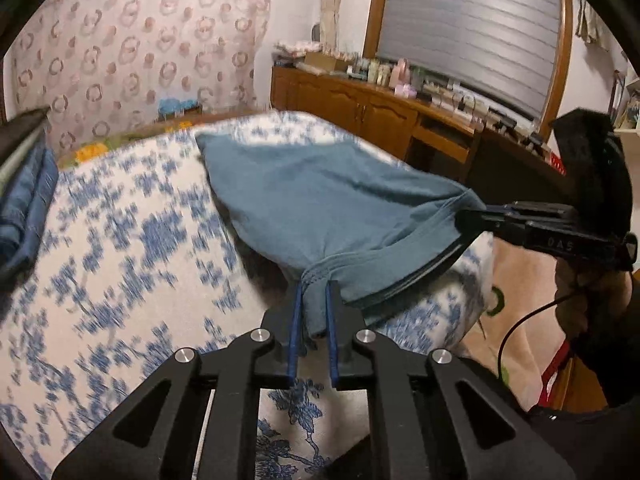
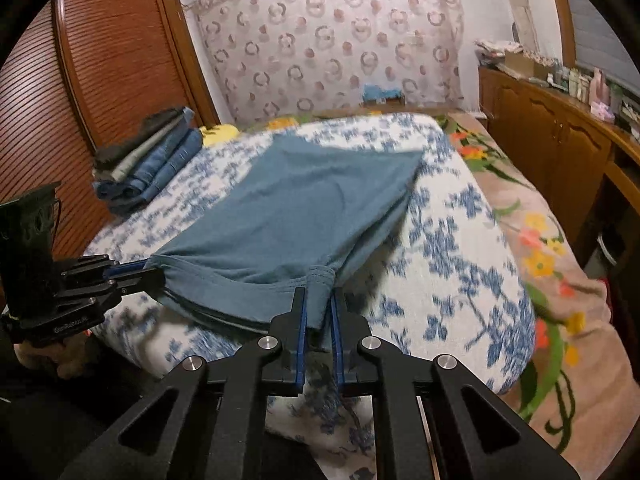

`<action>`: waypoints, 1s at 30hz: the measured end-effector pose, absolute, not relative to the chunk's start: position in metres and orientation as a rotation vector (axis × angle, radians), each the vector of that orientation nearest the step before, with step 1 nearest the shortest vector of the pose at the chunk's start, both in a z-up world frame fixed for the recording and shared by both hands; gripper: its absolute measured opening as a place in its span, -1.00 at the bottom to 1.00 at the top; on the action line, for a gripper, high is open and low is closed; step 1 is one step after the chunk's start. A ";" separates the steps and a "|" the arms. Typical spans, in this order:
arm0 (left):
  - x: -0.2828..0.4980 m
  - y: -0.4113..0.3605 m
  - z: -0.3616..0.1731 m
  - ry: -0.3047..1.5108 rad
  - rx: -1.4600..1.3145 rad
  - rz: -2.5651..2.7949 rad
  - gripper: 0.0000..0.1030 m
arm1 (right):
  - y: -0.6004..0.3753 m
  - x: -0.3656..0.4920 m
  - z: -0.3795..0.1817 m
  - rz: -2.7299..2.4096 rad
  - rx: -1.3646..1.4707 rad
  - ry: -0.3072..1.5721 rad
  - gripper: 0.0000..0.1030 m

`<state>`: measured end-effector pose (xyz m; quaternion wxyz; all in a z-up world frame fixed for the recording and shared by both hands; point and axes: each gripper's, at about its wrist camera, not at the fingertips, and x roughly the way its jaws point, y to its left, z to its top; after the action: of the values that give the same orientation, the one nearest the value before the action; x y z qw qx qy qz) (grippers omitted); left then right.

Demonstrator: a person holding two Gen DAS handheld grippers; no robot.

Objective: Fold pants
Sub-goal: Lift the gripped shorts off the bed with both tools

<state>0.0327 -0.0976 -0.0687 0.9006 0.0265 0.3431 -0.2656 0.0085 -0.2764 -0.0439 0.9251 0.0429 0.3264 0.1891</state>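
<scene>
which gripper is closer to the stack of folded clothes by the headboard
Left. The left gripper holds the teal pants on the side nearest the folded stack; the right gripper grips the other corner, farther across the bed.

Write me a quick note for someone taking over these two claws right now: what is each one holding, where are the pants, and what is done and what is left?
Left claw: shut on the near edge of the teal pants.
Right claw: shut on the same edge, further along.
Pants: near edge raised between the claws, the far end resting on the blue-and-white bedspread.
Done: both corners gripped, the near edge off the bed; a stack of folded clothes sits by the wooden headboard.
Left: probably carry the held edge over to the far end, lay it flat, let go, then fold again if needed.
</scene>
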 end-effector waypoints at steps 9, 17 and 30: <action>0.033 -0.078 -0.009 0.573 0.043 -0.518 -0.80 | -0.269 -0.003 0.007 0.429 0.041 0.532 -0.81; 0.019 -0.064 0.036 0.475 0.045 -0.486 -0.80 | -0.262 -0.025 0.049 0.463 -0.015 0.406 -0.81; 0.014 -0.041 0.052 0.413 0.058 -0.448 -0.80 | -0.249 -0.029 0.042 0.543 -0.076 0.367 -0.81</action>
<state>0.0138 -0.0409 0.0522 0.9535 0.0285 0.2034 -0.2204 -0.0288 -0.2494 0.0418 0.9461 -0.0373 0.1800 0.2668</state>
